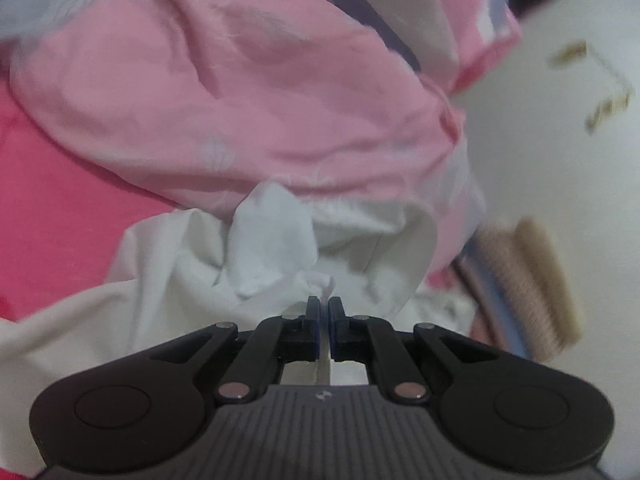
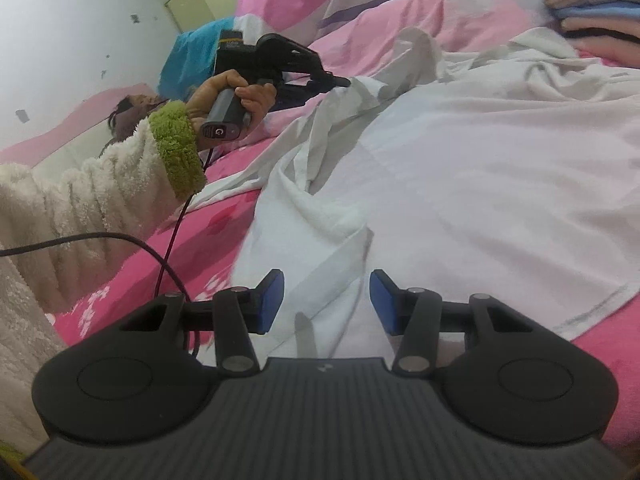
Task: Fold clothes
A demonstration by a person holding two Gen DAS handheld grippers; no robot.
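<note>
Pinching jaws of the left gripper (image 1: pixel 324 308) are holding the white shirt (image 2: pixel 460 168) on the pink bed (image 2: pixel 208 240). Right gripper (image 2: pixel 327 300) is hanging wide open over its blurry, bunched-up hem.

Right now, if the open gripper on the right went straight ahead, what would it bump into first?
Most likely the white garment. The right gripper is open, and that cloth already lies between and just ahead of its fingers, though its exact closeness is hard to judge.
</note>
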